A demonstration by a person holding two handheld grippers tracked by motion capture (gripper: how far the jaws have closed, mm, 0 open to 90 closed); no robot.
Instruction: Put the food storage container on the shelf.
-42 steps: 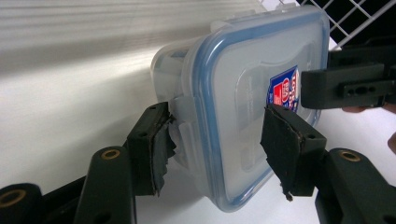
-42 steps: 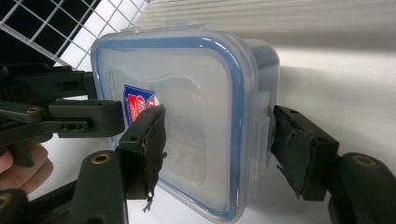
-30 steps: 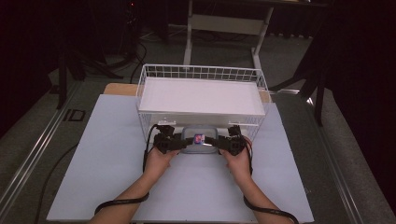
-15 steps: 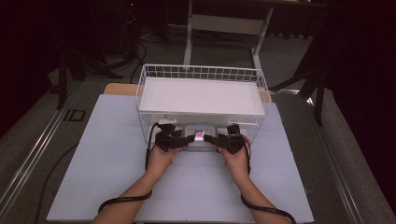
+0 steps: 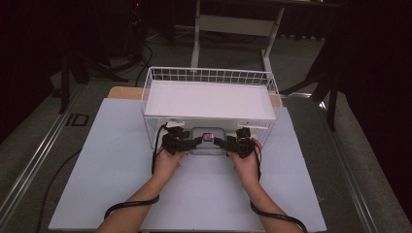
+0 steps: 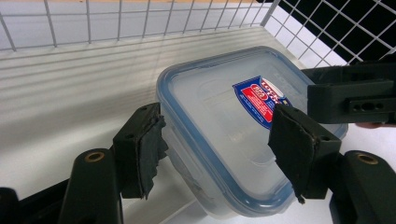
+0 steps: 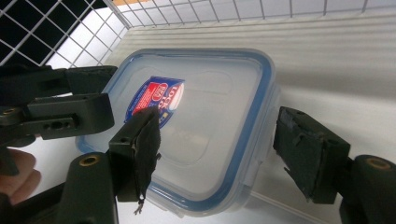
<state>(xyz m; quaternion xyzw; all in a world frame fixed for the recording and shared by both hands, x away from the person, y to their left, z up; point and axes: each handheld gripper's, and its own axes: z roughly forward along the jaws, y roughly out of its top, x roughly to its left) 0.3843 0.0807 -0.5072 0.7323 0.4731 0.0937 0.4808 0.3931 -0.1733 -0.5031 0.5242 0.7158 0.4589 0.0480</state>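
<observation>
A clear plastic box (image 5: 208, 145) with a blue-rimmed lid and a red and blue label sits at the open front of a white wire basket (image 5: 209, 75), on its floor. My left gripper (image 5: 197, 141) stands at the box's left end and my right gripper (image 5: 219, 141) at its right end. In the left gripper view, my left gripper (image 6: 215, 121) straddles a corner of the box (image 6: 219, 140), pads off it. In the right gripper view, my right gripper (image 7: 217, 121) straddles the box's (image 7: 205, 116) other end with a gap. Both pairs of jaws have just been opening.
The basket carries a white board (image 5: 209, 99) as a roof over the box. Wire mesh walls (image 6: 140, 18) close the back and sides. A pale sheet (image 5: 116, 165) covers the table in front of the basket. A metal stand (image 5: 233, 29) rises behind it.
</observation>
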